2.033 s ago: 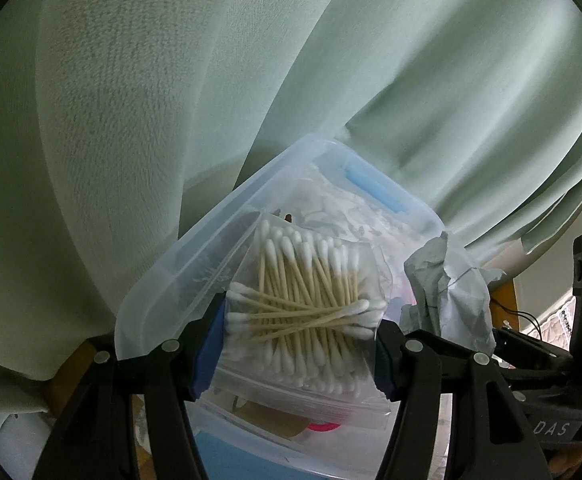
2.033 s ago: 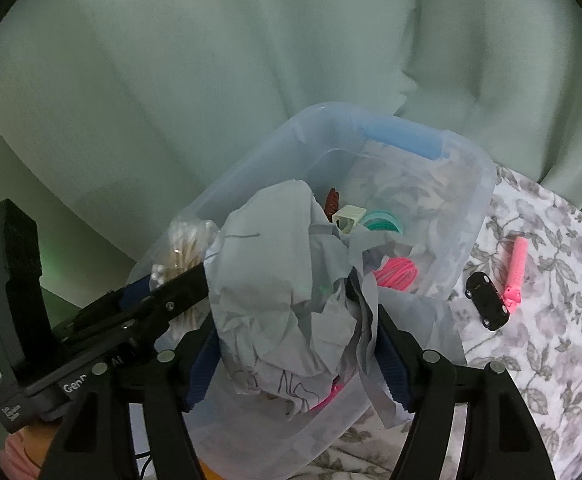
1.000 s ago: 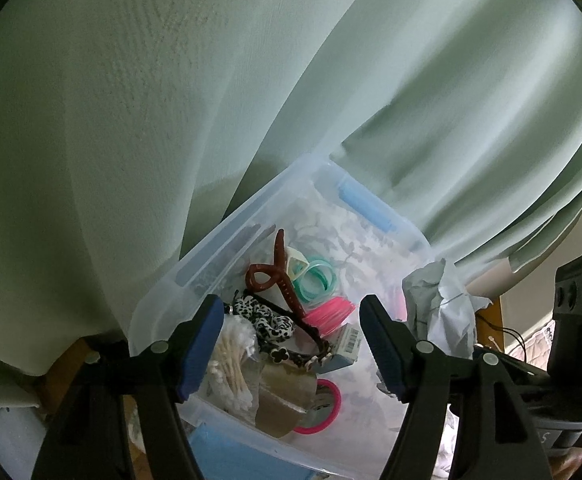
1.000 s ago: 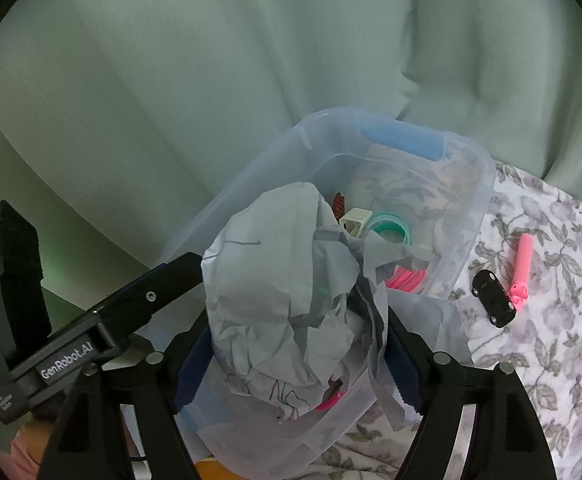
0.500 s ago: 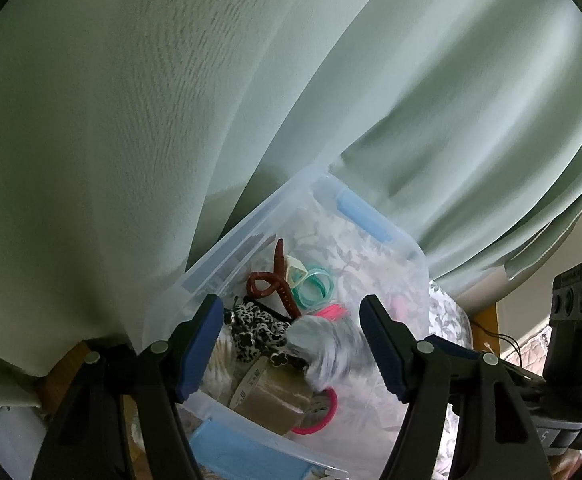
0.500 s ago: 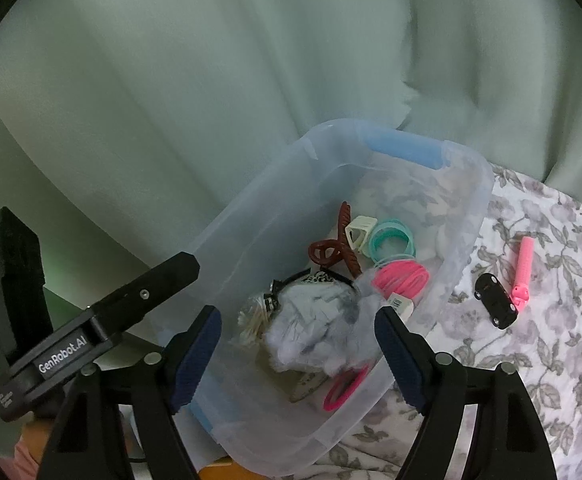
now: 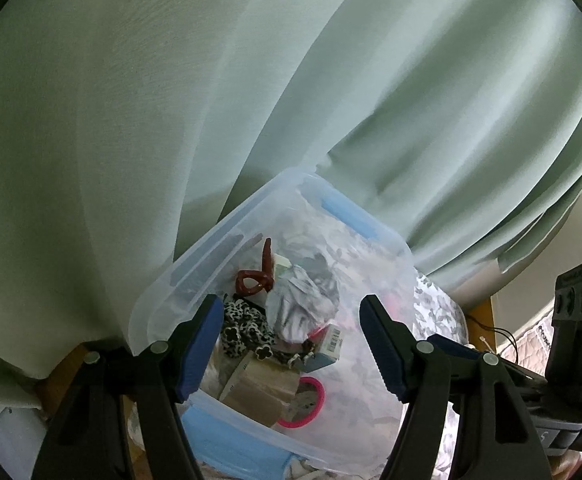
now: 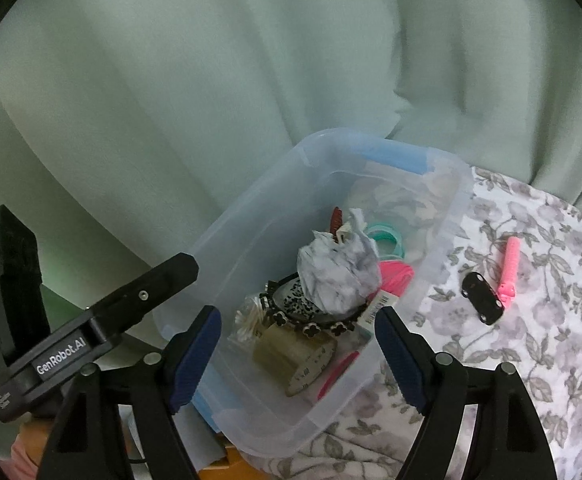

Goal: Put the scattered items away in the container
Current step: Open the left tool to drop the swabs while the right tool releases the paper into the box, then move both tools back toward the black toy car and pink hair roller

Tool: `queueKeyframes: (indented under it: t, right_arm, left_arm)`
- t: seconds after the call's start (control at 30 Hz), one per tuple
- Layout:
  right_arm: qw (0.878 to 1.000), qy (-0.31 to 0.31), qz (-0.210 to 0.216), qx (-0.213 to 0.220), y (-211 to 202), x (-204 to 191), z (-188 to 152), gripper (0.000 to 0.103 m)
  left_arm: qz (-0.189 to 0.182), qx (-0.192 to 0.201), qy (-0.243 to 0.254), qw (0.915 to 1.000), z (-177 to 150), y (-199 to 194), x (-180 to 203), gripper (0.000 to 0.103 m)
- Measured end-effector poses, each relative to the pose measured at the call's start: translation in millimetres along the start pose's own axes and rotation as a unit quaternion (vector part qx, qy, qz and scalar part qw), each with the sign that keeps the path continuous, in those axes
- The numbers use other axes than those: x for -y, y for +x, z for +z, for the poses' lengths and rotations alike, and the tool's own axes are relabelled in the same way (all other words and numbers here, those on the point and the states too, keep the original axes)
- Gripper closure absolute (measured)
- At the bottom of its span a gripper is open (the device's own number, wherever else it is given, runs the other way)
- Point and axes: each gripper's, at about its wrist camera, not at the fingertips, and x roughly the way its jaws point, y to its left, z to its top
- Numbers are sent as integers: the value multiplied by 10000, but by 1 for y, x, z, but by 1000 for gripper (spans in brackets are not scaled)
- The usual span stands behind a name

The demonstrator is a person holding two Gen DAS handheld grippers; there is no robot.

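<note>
Both empty, jaws wide — left gripper [image 7: 291, 340] and right gripper [image 8: 297, 346] over the clear plastic bin [image 8: 251, 224]. Next (judging by leftovers): reach right to the black clip [image 8: 483, 298] and pink clip [image 8: 509, 266] on the floral tablecloth [image 8: 551, 340] — pinch across each body.

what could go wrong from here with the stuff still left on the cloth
The black clip and pink clip lie touching on the flowered cloth, so closing on one may drag or flick the other. The cloth is wrinkled and soft, so a low grab might pinch fabric too. The clear bin sits at the table's edge, and the paper ball rests loose on top of the pile, so a bump from the open right gripper might shift either.
</note>
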Motion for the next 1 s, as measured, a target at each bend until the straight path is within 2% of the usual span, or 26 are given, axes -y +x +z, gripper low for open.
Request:
queueKeyframes:
  t: [0.23, 0.33, 0.63, 0.77, 1.0]
  right_arm:
    - [9996, 179, -28, 199, -22, 16, -10, 21]
    - [9991, 283, -1, 310, -35, 25, -15, 21]
    - [9929, 793, 64, 883, -85, 66, -33, 21]
    - [9844, 1302, 43, 1184, -110, 102, -46, 21]
    - [9596, 2325, 421, 1525, -143, 174, -73, 21]
  left_arm:
    - [172, 35, 181, 9997, -6, -6, 23, 31]
    - [302, 59, 452, 9985, -11, -8, 42, 31]
    - [268, -83, 1118, 9933, -30, -4, 100, 31]
    - [248, -253, 1331, 9905, -41, 4, 125, 31]
    - [214, -558, 1682, 9839, -62, 21, 162, 32]
